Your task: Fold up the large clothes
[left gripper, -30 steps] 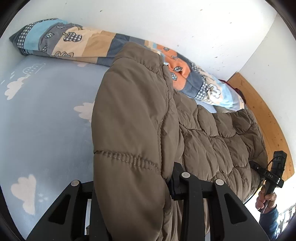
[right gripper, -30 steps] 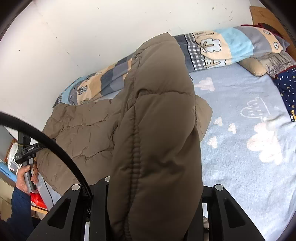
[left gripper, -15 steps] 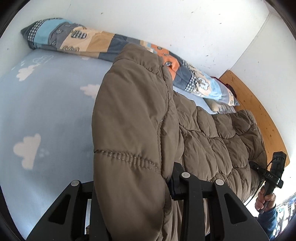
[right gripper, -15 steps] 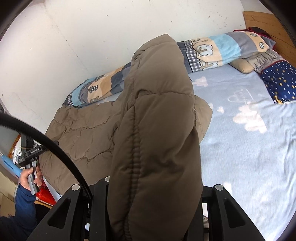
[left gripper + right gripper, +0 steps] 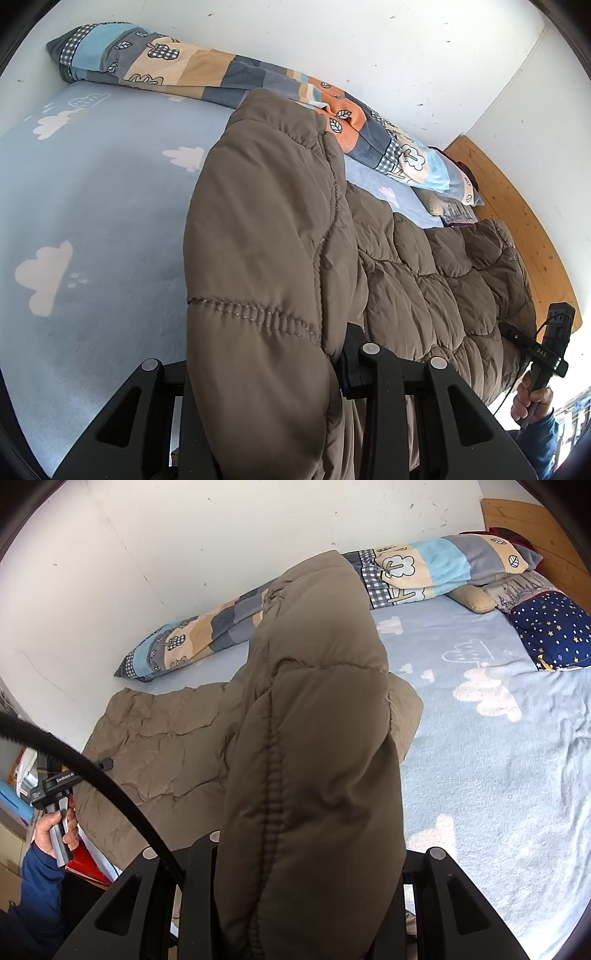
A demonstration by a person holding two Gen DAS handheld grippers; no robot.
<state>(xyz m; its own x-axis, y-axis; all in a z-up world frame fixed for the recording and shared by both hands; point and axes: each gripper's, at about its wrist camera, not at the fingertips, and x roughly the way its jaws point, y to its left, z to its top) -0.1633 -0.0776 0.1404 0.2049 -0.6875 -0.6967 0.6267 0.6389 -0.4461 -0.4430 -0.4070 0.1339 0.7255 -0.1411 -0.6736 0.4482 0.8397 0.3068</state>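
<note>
Pale blue fleece with white clouds covers the bed (image 5: 498, 775), which runs along a white wall (image 5: 369, 44) marked with small scuffs. Across that sheet lies a brown quilted puffer coat (image 5: 436, 280), its body spread flat near the bed's edge while two thick parts of it rise straight up toward the cameras. A long rolled patchwork blanket (image 5: 207, 70) in blue, beige, orange and grey stretches along the wall behind the coat. At the head end, beside a wooden headboard (image 5: 517, 206), sit a navy star-print pillow (image 5: 550, 631) and a tan cushion (image 5: 472, 598). The left gripper (image 5: 266, 391) is clenched on one raised fold of the coat, the padded fabric bulging between its black fingers. The right gripper (image 5: 306, 875) likewise clamps the other raised fold. A hand (image 5: 51, 830) in a dark blue sleeve (image 5: 40, 893) grips the left tool's handle, and a black cable (image 5: 92, 771) arcs past it.
</note>
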